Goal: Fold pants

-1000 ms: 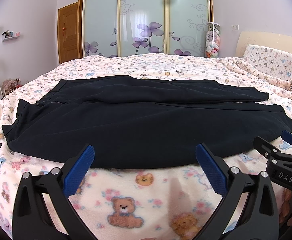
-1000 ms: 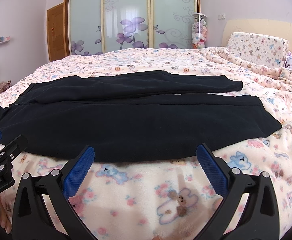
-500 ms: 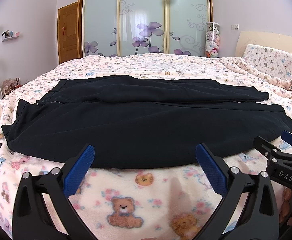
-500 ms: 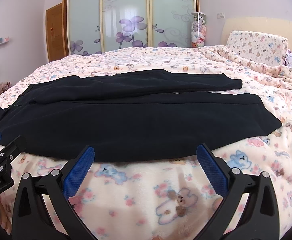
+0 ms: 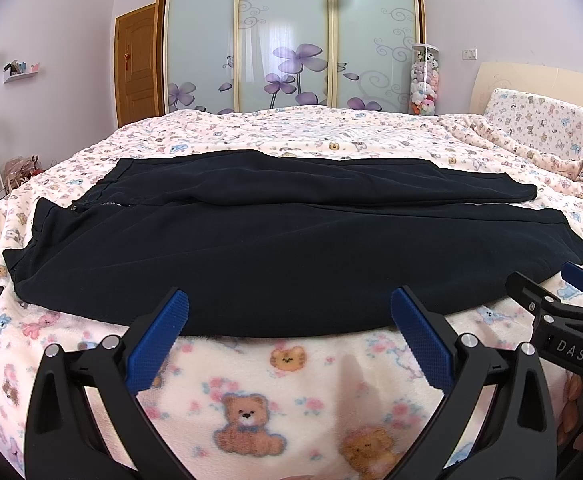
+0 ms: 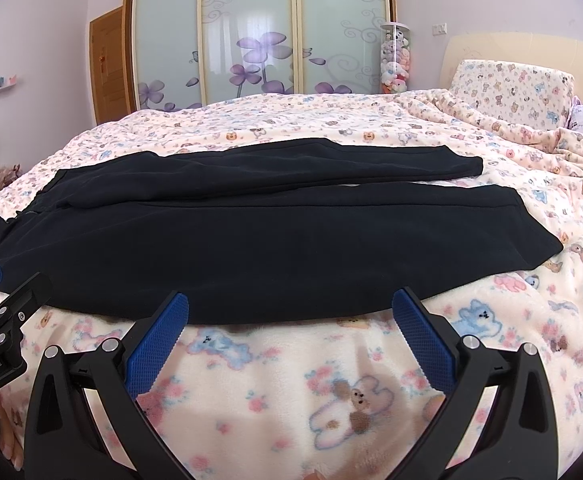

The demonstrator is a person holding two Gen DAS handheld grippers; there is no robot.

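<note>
While both tools hover low over the near edge of the bed (image 5: 291,376), the black pants (image 5: 275,248) lie spread flat across the teddy-bear bedspread, unfolded, with the waistband toward the left and the leg hems toward the right. The nearer leg of the pants is the broader dark band; the farther leg lies just behind it, the two touching along most of their length and parting slightly near the hems. In the left wrist view the open fly and zipper (image 5: 103,203) show at the waist end of the pants.

The left tool (image 5: 289,326) is released, its blue-padded fingers (image 5: 159,336) spread wide, with nothing between them; their tips sit just at the near edge of the pants, over the waist-side half. The right tool (image 6: 290,326) is likewise released and grips nothing, its tips at the near edge of the pants, toward the hem side. Each tool shows at the edge of the other's view.

Beyond the pants stands a sliding wardrobe (image 5: 291,36) with purple flower panels. Right of the pants, a pillow (image 6: 511,92) in the same bear print leans at the headboard.
</note>
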